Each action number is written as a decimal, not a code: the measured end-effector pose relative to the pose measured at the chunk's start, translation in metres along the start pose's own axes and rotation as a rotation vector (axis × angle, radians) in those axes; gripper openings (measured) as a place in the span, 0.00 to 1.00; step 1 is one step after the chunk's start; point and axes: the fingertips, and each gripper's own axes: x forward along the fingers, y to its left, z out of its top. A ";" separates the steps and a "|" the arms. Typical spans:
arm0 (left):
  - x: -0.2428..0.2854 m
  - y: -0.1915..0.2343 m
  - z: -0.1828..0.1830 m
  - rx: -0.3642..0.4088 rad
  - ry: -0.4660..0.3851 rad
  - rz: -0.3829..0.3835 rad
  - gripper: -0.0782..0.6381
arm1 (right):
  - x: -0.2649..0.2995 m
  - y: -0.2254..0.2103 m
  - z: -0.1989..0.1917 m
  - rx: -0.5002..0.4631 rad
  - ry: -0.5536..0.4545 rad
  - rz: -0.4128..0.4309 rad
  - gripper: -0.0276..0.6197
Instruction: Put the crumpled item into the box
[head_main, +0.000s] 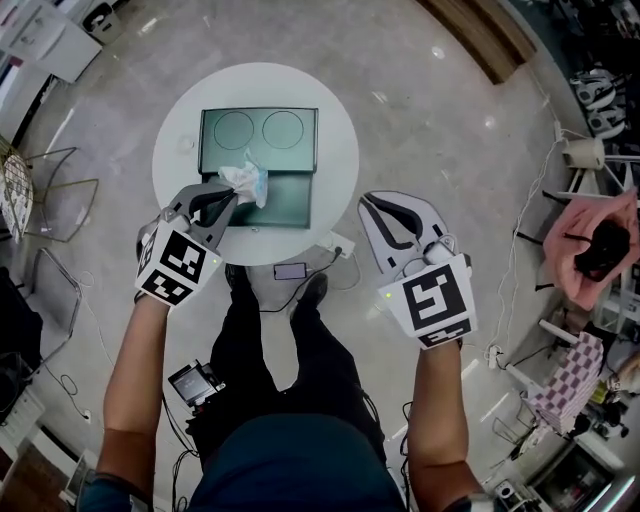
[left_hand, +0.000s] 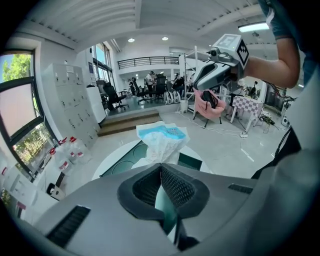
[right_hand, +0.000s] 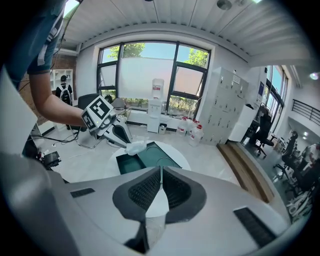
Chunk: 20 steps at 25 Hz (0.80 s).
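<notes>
Our left tongs (head_main: 228, 200) clench the crumpled white-and-blue paper wad (head_main: 246, 183) above the dark-green box (head_main: 290, 200), so we judge release comes next; right tongs (head_main: 372, 205) clenched on nothing.

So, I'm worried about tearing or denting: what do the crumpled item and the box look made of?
The crumpled item, pinched in the left claw, looks like thin white-and-blue tissue or soft film: creased, irregular folds. The box looks like rigid dark green metal or plastic, semi-gloss, with straight edges; which one is unclear.
</notes>
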 end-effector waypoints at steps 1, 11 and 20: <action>0.005 0.001 -0.005 -0.002 0.006 -0.004 0.14 | 0.005 0.000 -0.003 0.002 0.003 0.002 0.10; 0.048 -0.005 -0.050 -0.030 0.058 -0.049 0.14 | 0.041 0.007 -0.031 0.020 0.031 0.025 0.10; 0.083 -0.010 -0.097 -0.061 0.110 -0.091 0.14 | 0.077 0.022 -0.052 0.029 0.057 0.054 0.10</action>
